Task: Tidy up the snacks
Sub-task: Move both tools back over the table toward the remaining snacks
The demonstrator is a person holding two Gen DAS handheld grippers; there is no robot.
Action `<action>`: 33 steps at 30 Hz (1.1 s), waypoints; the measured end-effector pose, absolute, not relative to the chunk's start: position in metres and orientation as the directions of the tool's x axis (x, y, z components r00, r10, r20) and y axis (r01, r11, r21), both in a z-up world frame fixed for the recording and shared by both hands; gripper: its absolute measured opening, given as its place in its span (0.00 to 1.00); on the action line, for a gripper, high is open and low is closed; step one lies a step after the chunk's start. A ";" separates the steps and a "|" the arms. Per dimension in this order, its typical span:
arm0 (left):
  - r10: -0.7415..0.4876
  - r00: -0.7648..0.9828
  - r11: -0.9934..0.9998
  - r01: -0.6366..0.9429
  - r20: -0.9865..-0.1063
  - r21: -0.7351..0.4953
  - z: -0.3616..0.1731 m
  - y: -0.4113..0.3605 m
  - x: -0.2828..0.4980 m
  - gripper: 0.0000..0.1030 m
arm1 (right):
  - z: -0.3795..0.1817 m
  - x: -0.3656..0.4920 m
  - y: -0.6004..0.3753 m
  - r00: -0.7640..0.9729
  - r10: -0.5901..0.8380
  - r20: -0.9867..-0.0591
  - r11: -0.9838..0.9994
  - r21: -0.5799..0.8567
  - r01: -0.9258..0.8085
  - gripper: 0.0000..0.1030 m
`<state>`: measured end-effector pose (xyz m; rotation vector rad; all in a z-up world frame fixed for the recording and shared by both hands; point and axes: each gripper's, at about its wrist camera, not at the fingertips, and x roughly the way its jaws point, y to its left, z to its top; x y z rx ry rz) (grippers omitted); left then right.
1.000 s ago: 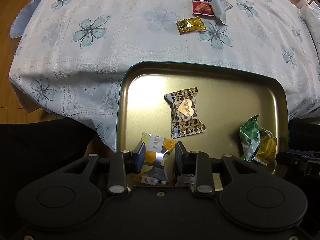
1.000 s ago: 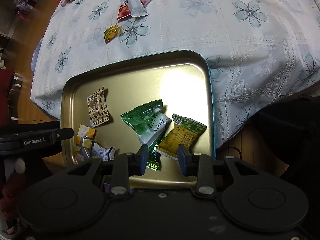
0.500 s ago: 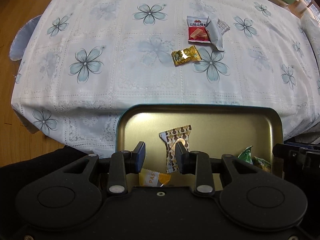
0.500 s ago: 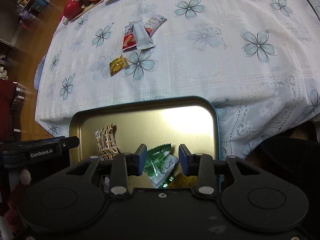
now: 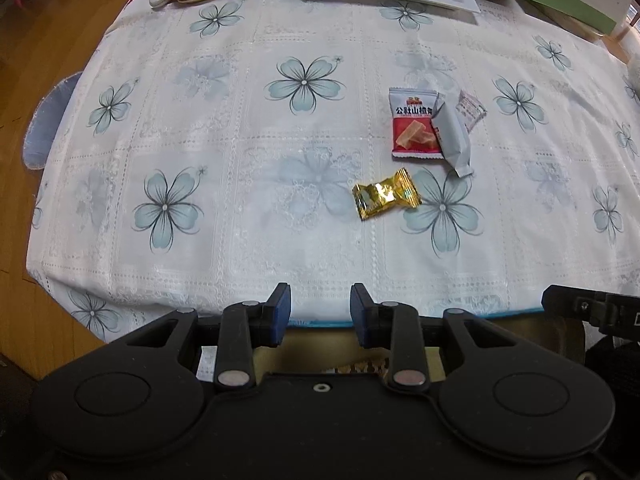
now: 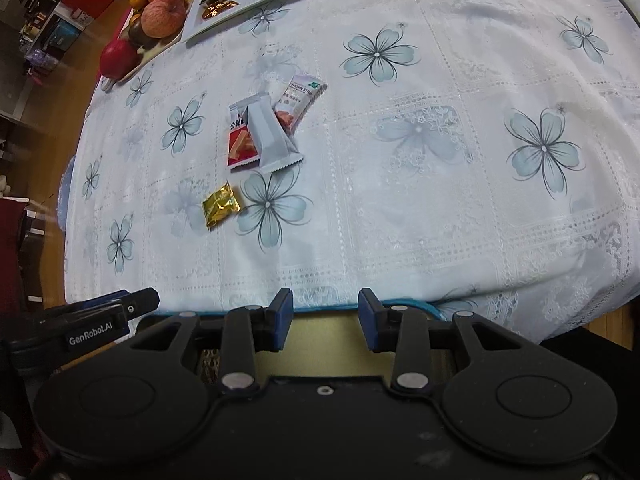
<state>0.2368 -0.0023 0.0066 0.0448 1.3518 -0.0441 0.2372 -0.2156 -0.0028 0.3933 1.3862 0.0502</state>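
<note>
Both tools hang over the far rim of a gold tray (image 5: 500,322), each with a moderate gap and nothing between the pads: left tool (image 5: 319,312), right tool (image 6: 325,318). Beyond the tray, on the flowered surface (image 5: 240,128), lies a gold candy (image 5: 386,194). Just past it sit a red wafer packet (image 5: 412,128), a white packet (image 5: 452,140) overlapping it, and a third bar (image 6: 300,100). Best approach: take the lone candy first, closing across its narrow middle.

Both wrist cameras look steeply down over their jaws from the table's (image 5: 240,128) near edge. The 2 views share the gold candy (image 5: 386,194) and fruit (image 6: 162,14).
</note>
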 end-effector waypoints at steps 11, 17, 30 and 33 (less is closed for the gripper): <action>0.015 0.219 1.000 0.016 -0.976 0.019 -0.007 -0.001 0.293 0.40 | -0.006 0.299 -0.205 0.260 0.237 -0.936 0.931 0.295 0.214 0.39; 0.010 0.215 1.000 -0.010 -0.977 0.008 -0.010 0.000 0.320 0.40 | -0.009 0.329 -0.199 0.295 0.224 -0.929 0.930 0.295 0.221 0.41; -0.021 0.194 0.999 -0.039 -0.981 -0.030 -0.020 -0.002 0.342 0.40 | -0.029 0.355 -0.177 0.385 0.159 -0.909 0.968 0.219 0.119 0.50; -0.014 0.200 0.999 -0.031 -0.980 -0.021 -0.020 -0.003 0.342 0.40 | -0.033 0.357 -0.177 0.383 0.170 -0.908 0.967 0.228 0.110 0.51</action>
